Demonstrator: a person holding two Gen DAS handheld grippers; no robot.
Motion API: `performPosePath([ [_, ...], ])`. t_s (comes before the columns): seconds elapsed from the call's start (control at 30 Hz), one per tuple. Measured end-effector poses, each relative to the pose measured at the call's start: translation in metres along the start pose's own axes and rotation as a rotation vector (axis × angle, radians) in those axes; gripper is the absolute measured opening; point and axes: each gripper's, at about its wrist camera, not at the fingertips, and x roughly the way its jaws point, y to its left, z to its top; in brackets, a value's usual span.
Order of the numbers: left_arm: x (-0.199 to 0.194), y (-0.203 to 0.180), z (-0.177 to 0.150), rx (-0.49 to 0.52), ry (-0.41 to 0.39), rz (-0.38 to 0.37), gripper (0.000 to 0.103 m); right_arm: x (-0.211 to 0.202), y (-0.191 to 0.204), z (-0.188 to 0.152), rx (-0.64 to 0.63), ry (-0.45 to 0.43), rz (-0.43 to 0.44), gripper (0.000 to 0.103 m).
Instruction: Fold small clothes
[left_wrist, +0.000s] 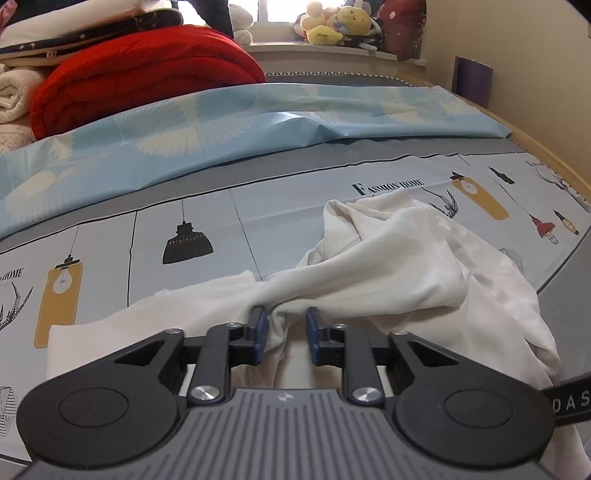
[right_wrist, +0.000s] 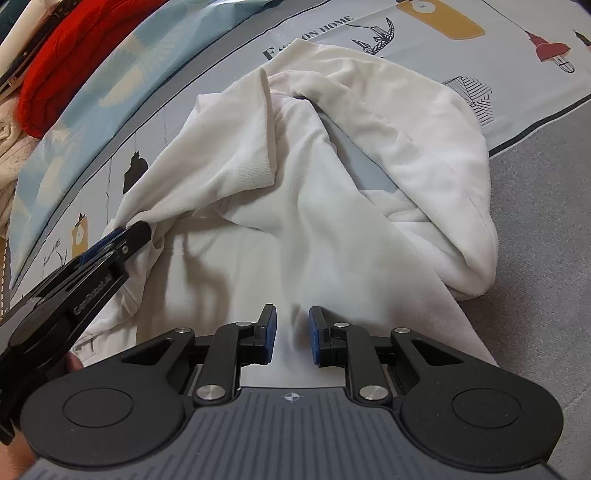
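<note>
A crumpled white garment (left_wrist: 388, 266) lies on the printed sheet; in the right wrist view it (right_wrist: 314, 192) fills the middle, with a ribbed sleeve cuff (right_wrist: 255, 170) folded over it. My left gripper (left_wrist: 284, 325) sits at the garment's near edge with its jaws partly apart and a fold of white cloth between the blue pads (left_wrist: 260, 328). It also shows in the right wrist view (right_wrist: 118, 236), at the garment's left edge. My right gripper (right_wrist: 291, 328) is open just above the garment's flat near part, holding nothing.
The grey sheet printed with lamps (left_wrist: 188, 243) covers the bed. A light blue cloth (left_wrist: 221, 129) lies behind it. A red quilt (left_wrist: 140, 77) and stacked bedding sit at the back left. Plush toys (left_wrist: 340, 22) line the windowsill. Plain grey bedding (right_wrist: 546, 240) lies to the right.
</note>
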Motion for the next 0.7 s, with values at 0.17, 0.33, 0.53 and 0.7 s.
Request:
performPosePath([
  [0.17,0.003,0.006,0.000,-0.022,0.018,0.007,0.002,0.001,-0.001,-0.001,0.004,0.005,-0.004,0.020],
  [0.33,-0.006,0.014,0.003,-0.044,0.004,-0.028,0.000,0.003,0.002,-0.002,-0.004,0.007,-0.010,0.020],
  [0.53,-0.034,0.035,0.009,-0.078,-0.043,-0.053,0.000,0.004,0.012,-0.004,-0.019,0.003,-0.014,0.020],
  [0.7,-0.065,0.104,0.009,-0.273,-0.076,0.065,0.000,-0.001,0.021,-0.005,-0.035,-0.011,-0.015,0.020],
])
